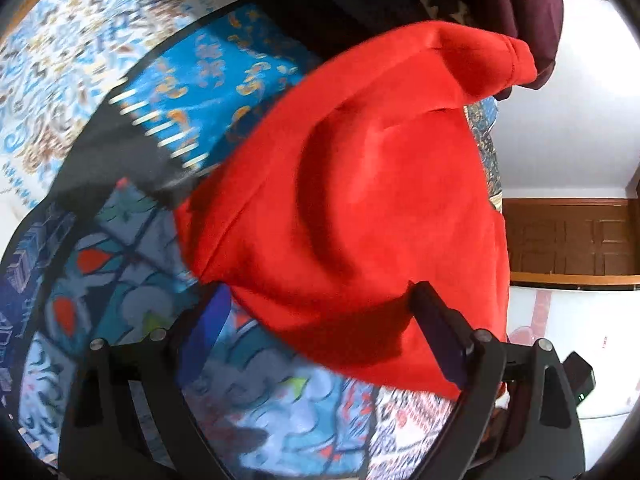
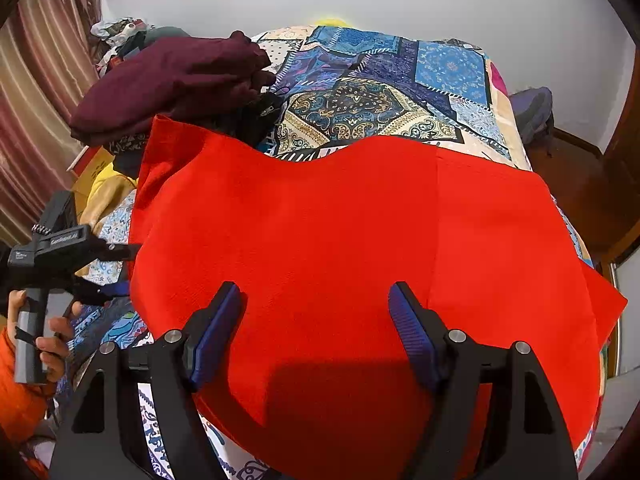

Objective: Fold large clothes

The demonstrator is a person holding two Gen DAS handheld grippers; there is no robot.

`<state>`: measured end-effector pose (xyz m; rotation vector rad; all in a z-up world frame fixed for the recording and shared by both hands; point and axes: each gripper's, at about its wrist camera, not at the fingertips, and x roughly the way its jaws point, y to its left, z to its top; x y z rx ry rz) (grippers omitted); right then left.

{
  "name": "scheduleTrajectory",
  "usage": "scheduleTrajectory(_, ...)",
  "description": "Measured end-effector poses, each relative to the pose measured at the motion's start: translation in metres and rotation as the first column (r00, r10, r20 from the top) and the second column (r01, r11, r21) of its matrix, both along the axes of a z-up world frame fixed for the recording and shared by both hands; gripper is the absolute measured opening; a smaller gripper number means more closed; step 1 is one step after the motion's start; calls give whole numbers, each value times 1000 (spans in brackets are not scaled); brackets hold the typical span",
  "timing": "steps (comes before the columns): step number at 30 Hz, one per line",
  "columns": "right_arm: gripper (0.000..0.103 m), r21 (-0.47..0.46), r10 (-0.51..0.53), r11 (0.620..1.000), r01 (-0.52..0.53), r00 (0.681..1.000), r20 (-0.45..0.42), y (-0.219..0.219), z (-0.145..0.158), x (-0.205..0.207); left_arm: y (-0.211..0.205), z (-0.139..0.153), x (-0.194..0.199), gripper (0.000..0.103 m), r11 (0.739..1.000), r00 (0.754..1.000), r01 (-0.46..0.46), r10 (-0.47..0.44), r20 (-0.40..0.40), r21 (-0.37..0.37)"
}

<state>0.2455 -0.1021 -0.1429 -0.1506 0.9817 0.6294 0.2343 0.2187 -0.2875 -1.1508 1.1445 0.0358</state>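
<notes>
A large red garment (image 2: 340, 220) lies spread over the patchwork bedspread (image 2: 400, 100), with one fold line running down its right part. My right gripper (image 2: 315, 288) hovers open above its near half, and the cloth passes under both blue pads without being pinched. In the left wrist view the red garment (image 1: 360, 200) bulges up in soft folds. My left gripper (image 1: 320, 292) is open wide, its right finger against the cloth's edge. The right wrist view shows the left gripper (image 2: 126, 268) at the garment's left edge, held by a hand (image 2: 52, 336).
A folded maroon garment (image 2: 172, 80) and a black zippered item (image 2: 256, 116) sit on the bed's far left corner. Yellow cloth (image 2: 108, 192) and a striped curtain (image 2: 32, 100) are on the left. A grey bag (image 2: 532, 112) rests by the wall at right, near wooden panelling (image 1: 572, 236).
</notes>
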Motion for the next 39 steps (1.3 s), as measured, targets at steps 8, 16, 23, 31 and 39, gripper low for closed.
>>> scheduleTrajectory(8, 74, 8, -7, 1000, 7, 1000, 1, -1, -1, 1, 19, -15, -23, 92, 993, 998, -61, 63, 15, -101)
scheduleTrajectory(16, 74, 10, -10, 1000, 10, 1000, 3, -1, -1, 0, 2, -17, 17, 102, 998, 998, -21, 24, 53, -57)
scheduleTrajectory(23, 74, 9, -10, 1000, 10, 1000, 1, -2, -1, 1, 12, -16, 42, 91, 997, 994, -58, 62, 85, -55)
scheduleTrajectory(31, 74, -18, -12, 1000, 11, 1000, -14, 2, 3, 3, -8, 29, 64, 15, 986, 986, -36, 9, 167, 161)
scheduleTrajectory(39, 74, -22, 11, 1000, -10, 1000, 5, 15, 32, 5, -26, 118, 34, 12, 927, 939, -86, -47, 342, 365)
